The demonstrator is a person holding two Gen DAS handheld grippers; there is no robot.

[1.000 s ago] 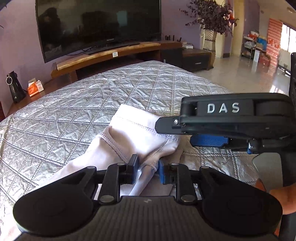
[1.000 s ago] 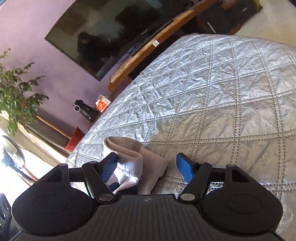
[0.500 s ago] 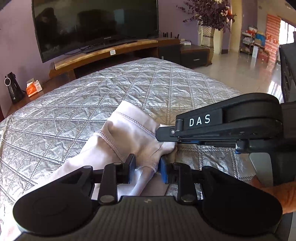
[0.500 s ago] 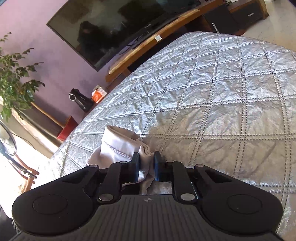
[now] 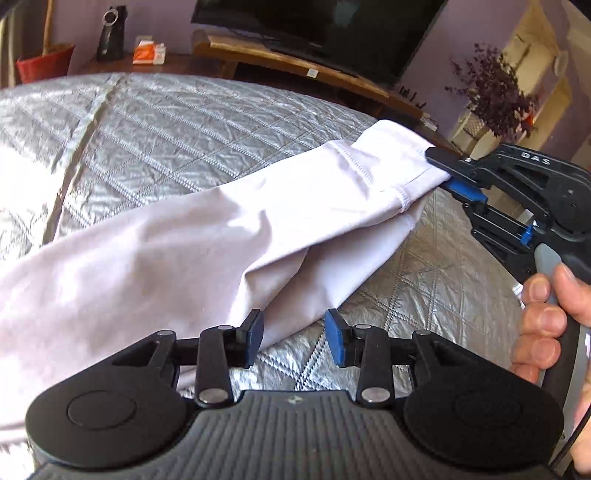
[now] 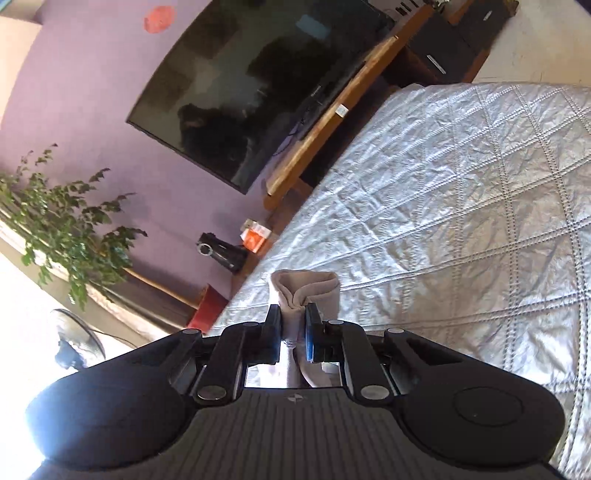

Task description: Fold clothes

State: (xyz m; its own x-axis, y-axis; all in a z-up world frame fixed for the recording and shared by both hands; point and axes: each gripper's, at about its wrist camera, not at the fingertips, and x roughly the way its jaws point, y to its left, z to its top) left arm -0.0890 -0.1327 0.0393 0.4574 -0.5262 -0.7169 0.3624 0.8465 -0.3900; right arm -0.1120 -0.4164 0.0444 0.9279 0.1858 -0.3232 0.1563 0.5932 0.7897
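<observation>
A pale lilac-white garment (image 5: 207, 236) stretches from the lower left up to the right, lifted off the silver quilted bedspread (image 5: 166, 133). My right gripper (image 5: 441, 170) is shut on its stitched hem at the upper right, with a person's hand (image 5: 546, 306) on the handle. In the right wrist view the bunched hem (image 6: 304, 286) sticks out past my right gripper (image 6: 293, 332), pinched between the pads. My left gripper (image 5: 295, 338) is open. The garment's lower edge hangs just beyond it, close to the left pad (image 5: 255, 334), and nothing is clamped.
A large dark TV (image 6: 258, 85) on a wooden stand (image 5: 288, 62) runs along the purple wall behind the bed. A red pot (image 5: 44, 62), a black device (image 5: 110, 33) and an orange box (image 5: 147, 51) sit on the low shelf. A leafy plant (image 6: 62, 229) stands by the window.
My right gripper closed on the hem and pulled it up and away, stretching the garment out. My left gripper, shut on the cloth before, has opened and let go.
</observation>
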